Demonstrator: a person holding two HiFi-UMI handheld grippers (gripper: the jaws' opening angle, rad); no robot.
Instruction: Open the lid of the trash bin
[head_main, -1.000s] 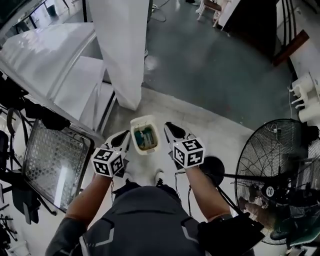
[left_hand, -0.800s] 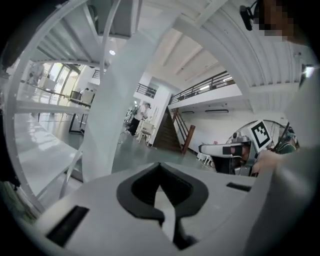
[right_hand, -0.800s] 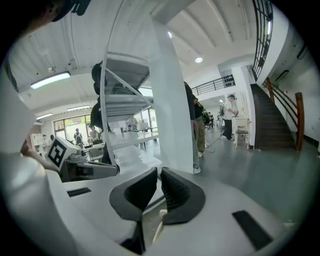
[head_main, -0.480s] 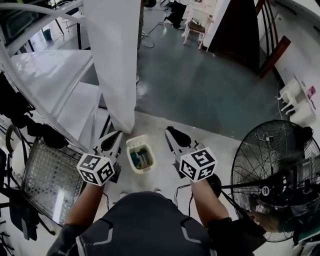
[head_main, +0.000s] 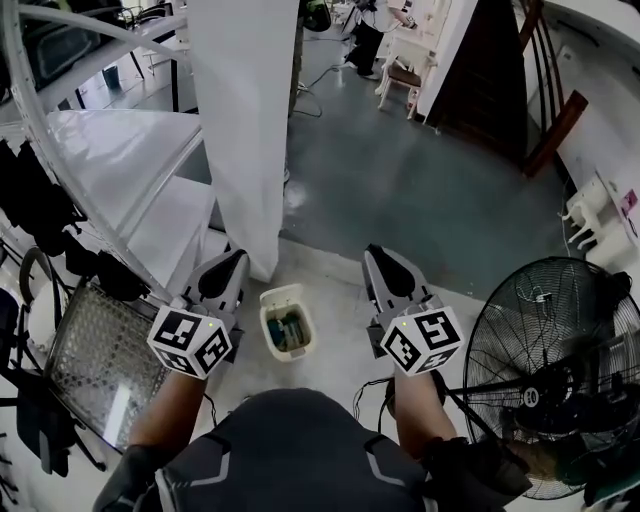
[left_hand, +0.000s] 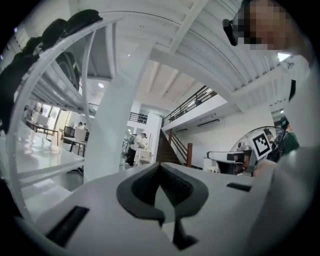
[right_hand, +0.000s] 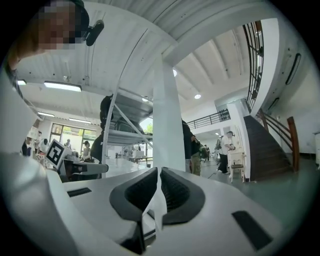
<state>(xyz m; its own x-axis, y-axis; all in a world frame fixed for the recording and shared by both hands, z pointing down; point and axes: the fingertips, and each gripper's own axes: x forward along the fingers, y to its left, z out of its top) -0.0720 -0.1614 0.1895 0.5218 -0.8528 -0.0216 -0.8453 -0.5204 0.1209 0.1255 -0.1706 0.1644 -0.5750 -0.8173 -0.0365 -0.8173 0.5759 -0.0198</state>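
Left gripper (head_main: 233, 262): clenched, jaws pressed together on nothing, held up and pointing out across the room.
Right gripper (head_main: 379, 258): likewise clenched and empty, only a thin slit between its jaws, level with the left one.
Bin (head_main: 287, 322): small, cream, on the pale floor below and between the two grippers, touched by neither; its inside, with blue-green contents, shows from above.
Pillar (head_main: 245, 120): white, just beyond the bin.
Fan (head_main: 545, 365): black, at the right.
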